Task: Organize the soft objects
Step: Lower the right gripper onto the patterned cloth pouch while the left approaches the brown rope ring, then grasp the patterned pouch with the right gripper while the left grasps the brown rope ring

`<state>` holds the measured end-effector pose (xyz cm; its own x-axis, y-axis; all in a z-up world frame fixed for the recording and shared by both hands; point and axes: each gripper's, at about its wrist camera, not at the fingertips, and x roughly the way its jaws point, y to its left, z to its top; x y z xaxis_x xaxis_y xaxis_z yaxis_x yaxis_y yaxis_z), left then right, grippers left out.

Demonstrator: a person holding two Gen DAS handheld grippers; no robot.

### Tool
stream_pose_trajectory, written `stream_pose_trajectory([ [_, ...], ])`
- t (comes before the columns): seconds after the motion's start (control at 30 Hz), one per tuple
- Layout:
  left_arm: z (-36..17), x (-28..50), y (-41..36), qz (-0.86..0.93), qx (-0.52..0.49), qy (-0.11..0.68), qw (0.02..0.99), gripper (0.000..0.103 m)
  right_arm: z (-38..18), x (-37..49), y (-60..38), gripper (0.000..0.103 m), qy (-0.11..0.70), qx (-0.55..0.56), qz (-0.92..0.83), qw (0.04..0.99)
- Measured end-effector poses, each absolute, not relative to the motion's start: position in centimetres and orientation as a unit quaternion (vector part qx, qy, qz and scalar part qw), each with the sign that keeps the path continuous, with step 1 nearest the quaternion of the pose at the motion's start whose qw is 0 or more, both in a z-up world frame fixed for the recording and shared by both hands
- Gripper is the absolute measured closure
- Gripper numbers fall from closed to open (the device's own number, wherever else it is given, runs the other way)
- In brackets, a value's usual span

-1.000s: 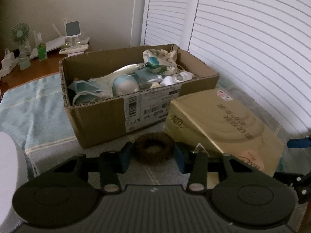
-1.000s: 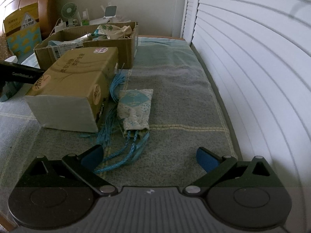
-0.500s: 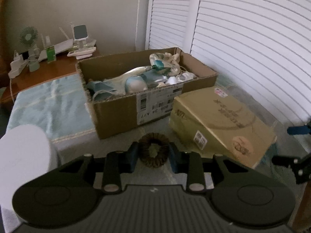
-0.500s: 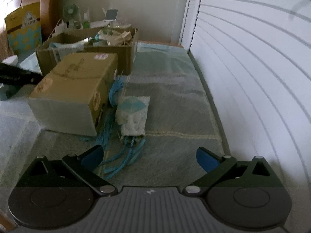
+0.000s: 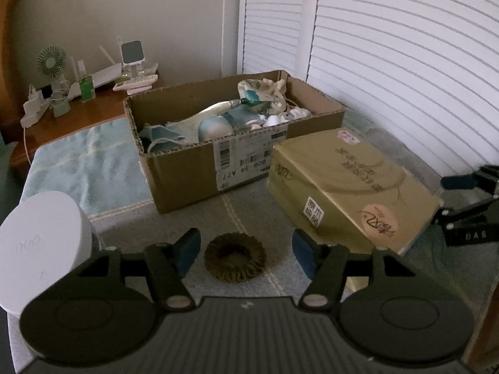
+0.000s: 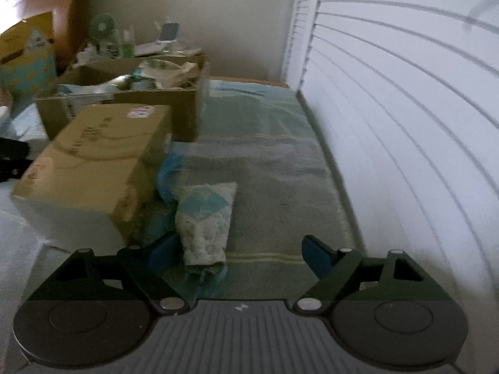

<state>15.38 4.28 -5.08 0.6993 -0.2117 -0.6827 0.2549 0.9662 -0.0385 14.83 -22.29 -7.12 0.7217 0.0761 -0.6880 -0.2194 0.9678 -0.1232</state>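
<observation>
Brown, ring-shaped and fuzzy, the scrunchie [image 5: 234,260] lies on the grey blanket [image 5: 249,205] between the fingers of my left gripper [image 5: 244,255]. Those jaws have just been opening; both blue pads [image 5: 186,249] stand clear of it on either side, so it is released. Ahead of the left fingers sits an open cardboard box [image 5: 199,162] holding pale blue and white soft items; a closed tan carton [image 5: 349,180] sits to the right of them, and a white cylinder [image 5: 40,243] to the left. My right gripper [image 6: 240,251] has just been closing, with nothing clenched. A patterned fabric sachet [image 6: 204,221] lies between its fingers, close beside the left pad, well apart from the right one; whether the left pad touches it I cannot tell. Blue tassel cords [image 6: 168,174] run between the sachet and the carton.
</observation>
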Motion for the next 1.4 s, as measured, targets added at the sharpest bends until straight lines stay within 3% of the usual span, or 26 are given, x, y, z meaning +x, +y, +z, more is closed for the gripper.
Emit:
stream_pose_trajectory([
  [0.53,-6.3,15.8,4.0,-0.12,0.042,0.39,0.912,0.035,-7.0,15.6,-21.4,0.035,0.348,-0.123,0.11,0.923],
  [0.67,-6.6,16.1,3.8,-0.116,0.045,0.394,0.911,0.036,-7.2,16.1,-21.4,0.044,0.351,-0.119,0.117,0.921],
  [0.77,-6.9,16.3,3.7,-0.118,0.044,0.398,0.909,0.036,-7.2,16.2,-21.4,0.044,0.353,-0.116,0.122,0.921],
  [0.83,-6.9,16.3,3.7,-0.118,0.043,0.397,0.909,0.041,-7.2,16.3,-21.4,0.046,0.352,-0.119,0.124,0.92],
  [1.0,-6.7,16.3,3.7,-0.119,0.041,0.394,0.911,0.059,-7.1,16.2,-21.5,0.062,0.354,-0.121,0.129,0.919],
  [1.4,-6.1,15.8,3.8,-0.134,0.036,0.394,0.908,0.067,-5.7,14.9,-21.7,0.062,0.351,-0.119,0.114,0.922],
])
